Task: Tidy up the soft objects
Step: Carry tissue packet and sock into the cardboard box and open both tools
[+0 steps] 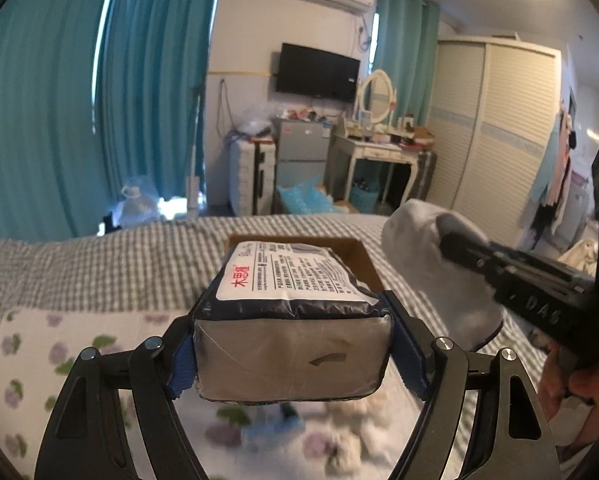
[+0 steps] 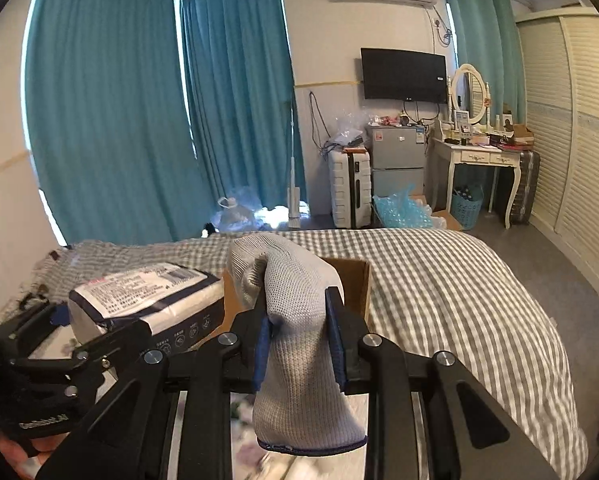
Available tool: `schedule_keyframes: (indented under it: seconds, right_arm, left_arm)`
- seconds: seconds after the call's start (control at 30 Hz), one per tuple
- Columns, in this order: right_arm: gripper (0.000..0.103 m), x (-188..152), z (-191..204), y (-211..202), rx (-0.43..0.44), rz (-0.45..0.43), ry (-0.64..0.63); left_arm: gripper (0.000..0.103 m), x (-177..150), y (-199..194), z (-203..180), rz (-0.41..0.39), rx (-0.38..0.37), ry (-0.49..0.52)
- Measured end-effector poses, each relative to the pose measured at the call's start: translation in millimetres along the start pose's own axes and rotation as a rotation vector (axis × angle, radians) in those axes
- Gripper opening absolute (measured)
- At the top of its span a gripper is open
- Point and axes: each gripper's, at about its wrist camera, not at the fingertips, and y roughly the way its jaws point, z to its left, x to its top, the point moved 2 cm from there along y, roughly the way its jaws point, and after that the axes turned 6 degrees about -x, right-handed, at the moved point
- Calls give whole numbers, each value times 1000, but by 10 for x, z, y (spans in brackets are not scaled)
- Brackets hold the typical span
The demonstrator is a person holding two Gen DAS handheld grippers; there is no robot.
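The pack (image 1: 289,312) hangs over the bed (image 1: 99,272), left of the sock (image 2: 295,320). The box (image 1: 363,264) sits on the bed behind both.

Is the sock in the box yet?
Out. The right gripper holds the sock above the box.

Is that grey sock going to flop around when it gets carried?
Probably yes. The sock bends over above the right gripper and hangs down below it, so it looks limp. It is likely light, since a pinch at its middle holds it. The knit looks rough, so it probably won't slip out.
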Motion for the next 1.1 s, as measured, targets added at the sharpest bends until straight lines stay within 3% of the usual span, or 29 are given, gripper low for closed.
schedule_keyframes:
  seconds: [0.3,0.4,0.5,0.57,0.63,0.7,0.77,0.9,1.1]
  right_arm:
    - [25,106,-141,1285,-10,111,15]
    - [25,48,-219,1530,-13,141,13]
    - [25,27,-258,1636,14,158,15]
    - [26,15,-287,1646,26,161,15]
    - [34,16,-290,1641,40,173,15]
    - [62,47,-306,1559,19,156,17]
    - [76,73,-311,1436,17,135,25]
    - [77,166,-344,1167,9,117,50]
    - [77,449,-307,441,-20,54,24]
  left_arm:
    - [79,84,1059,206,81,3,32]
    - [83,14,1194,149,80,-82,83]
    - [85,-70,1227,98,87,-61,130]
    - [85,-94,1263,129,100,-31,114]
    - [85,-103,1309,174,121,-24,72]
    - [85,-83,1295,237,132,-8,25]
    - [85,-24,1224,248,125,5,9]
    - [85,150,1050,194,102,22,9]
    - [85,437,283,-62,-9,37,70]
